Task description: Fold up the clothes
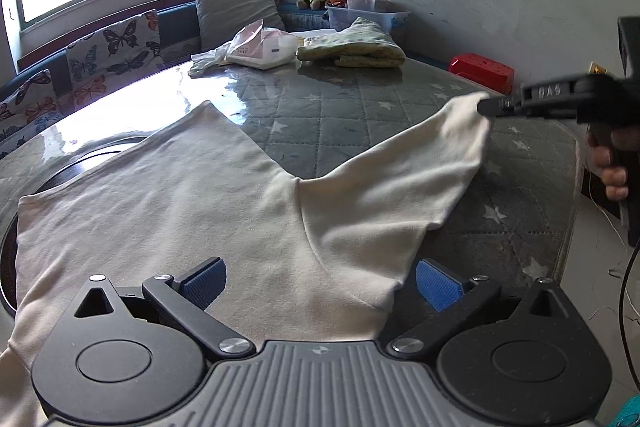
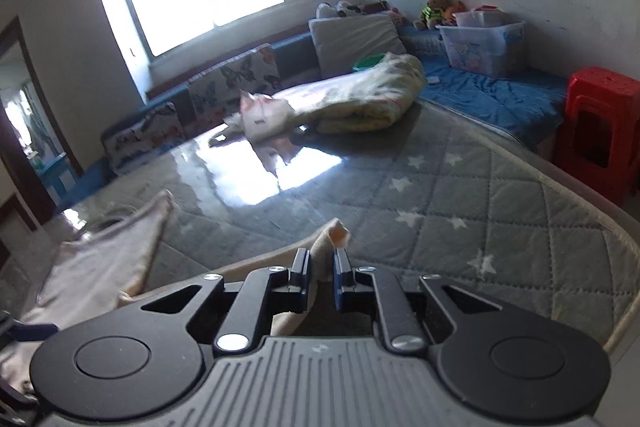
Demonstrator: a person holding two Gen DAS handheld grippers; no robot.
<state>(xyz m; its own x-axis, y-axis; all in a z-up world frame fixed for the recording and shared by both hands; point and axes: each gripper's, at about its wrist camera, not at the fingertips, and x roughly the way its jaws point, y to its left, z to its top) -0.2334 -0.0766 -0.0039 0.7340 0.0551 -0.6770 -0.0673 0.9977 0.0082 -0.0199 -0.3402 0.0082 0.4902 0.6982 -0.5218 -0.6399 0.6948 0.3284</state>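
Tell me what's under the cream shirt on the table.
The cream shirt lies on a grey quilted star-print cover under glossy clear sheeting. A dark round rim peeks out at its left edge; the rest beneath is hidden.

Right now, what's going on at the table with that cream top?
A person is folding a cream long-sleeved top spread on the quilted star-print table cover, with a gripper in each hand. The right gripper is shut on the end of the sleeve and holds it slightly lifted. The left gripper is open over the shoulder end of the top, with its blue pads either side of the cloth and not pinching it. No fold is visible yet. A folded yellow blanket lies at the far side.
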